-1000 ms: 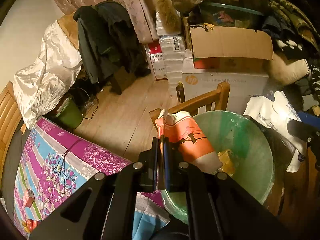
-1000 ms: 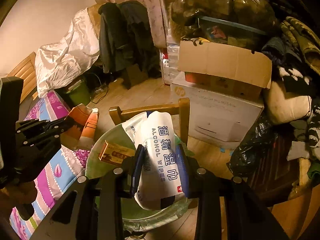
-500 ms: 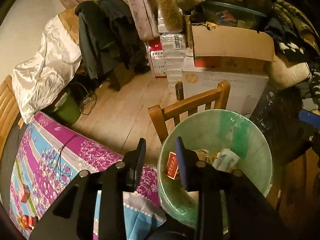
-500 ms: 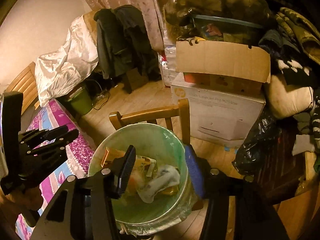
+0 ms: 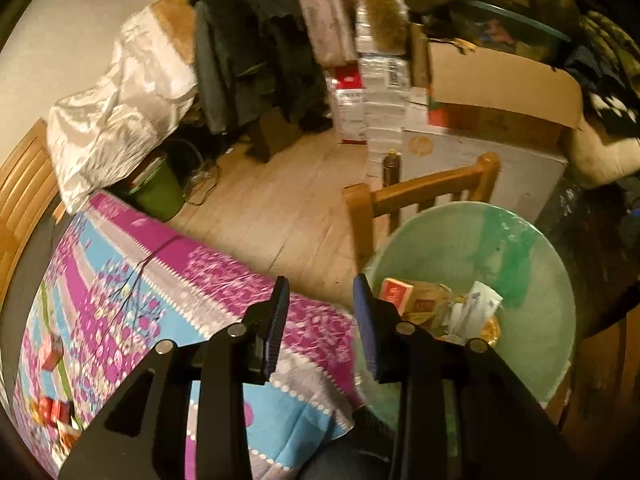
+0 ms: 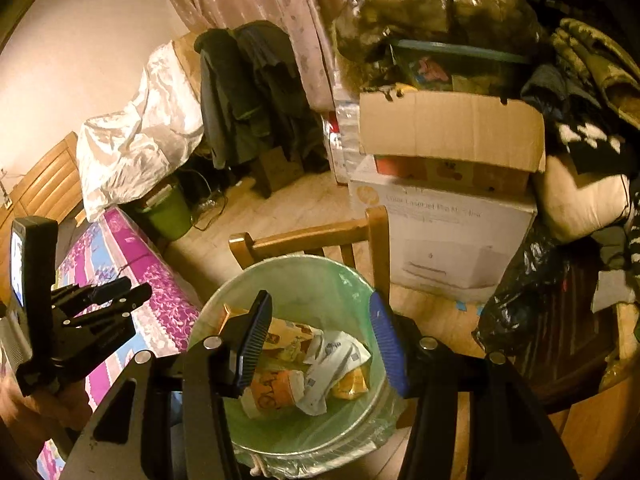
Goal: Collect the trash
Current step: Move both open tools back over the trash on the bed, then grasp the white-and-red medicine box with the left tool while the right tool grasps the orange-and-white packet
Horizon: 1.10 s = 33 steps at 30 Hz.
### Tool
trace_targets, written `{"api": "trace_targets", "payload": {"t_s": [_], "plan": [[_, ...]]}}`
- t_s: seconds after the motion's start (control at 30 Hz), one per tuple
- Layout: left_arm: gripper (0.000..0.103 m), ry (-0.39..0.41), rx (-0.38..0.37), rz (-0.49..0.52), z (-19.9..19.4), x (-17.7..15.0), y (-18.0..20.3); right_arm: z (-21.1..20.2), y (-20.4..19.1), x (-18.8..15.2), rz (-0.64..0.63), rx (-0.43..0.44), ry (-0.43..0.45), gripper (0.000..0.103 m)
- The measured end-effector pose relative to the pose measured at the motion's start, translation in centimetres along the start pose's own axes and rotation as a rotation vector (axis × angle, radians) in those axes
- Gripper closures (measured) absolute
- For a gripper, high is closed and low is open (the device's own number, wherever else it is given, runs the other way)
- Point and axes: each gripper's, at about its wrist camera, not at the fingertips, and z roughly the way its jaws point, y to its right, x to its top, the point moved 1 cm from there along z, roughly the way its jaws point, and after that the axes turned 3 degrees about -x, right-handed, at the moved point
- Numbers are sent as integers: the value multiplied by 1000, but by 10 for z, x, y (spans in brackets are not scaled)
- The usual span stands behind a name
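A bin with a pale green liner (image 6: 320, 280) stands beside the table; it also shows in the left wrist view (image 5: 520, 264). Inside lie an orange cup (image 6: 276, 394), a white wipes packet (image 6: 332, 364), a red box (image 5: 394, 294) and other wrappers. My right gripper (image 6: 318, 340) is open and empty right above the bin. My left gripper (image 5: 320, 316) is open and empty over the table edge, left of the bin; it also shows in the right wrist view (image 6: 108, 296). Small red trash pieces (image 5: 52, 410) lie on the tablecloth at the lower left.
A purple and blue flowered tablecloth (image 5: 120, 300) covers the table. A wooden chair (image 6: 312, 240) stands behind the bin. Cardboard boxes (image 6: 448, 184), piled clothes and a black bag (image 6: 520, 292) crowd the right. A green bucket (image 5: 158, 192) sits on the floor.
Both grippers opened and dropped their loads into the bin: the left the orange cup, the right the wipes packet. The left gripper has since swung left toward the table.
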Motion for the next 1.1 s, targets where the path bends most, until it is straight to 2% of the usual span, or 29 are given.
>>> {"api": "trace_targets", "payload": {"t_s": [0.17, 0.3, 0.4, 0.63, 0.83, 1.1], "plan": [[62, 31, 102, -77, -9, -19, -34, -25, -24, -3, -21, -13, 171, 49], [51, 58, 188, -153, -21, -40, -68, -38, -53, -11, -57, 6, 257, 40], [47, 69, 243, -231, -35, -64, -102, -40, -84, -20, -112, 51, 270, 38], [43, 55, 315, -426, -66, -132, -175, -29, -170, -48, -243, 209, 180, 33], [41, 22, 389, -634, -103, -212, -244, -16, -258, -81, -382, 362, 57, 30], [39, -21, 528, -966, -166, -335, -364, -1, -398, -133, -570, 622, -142, 25]]}}
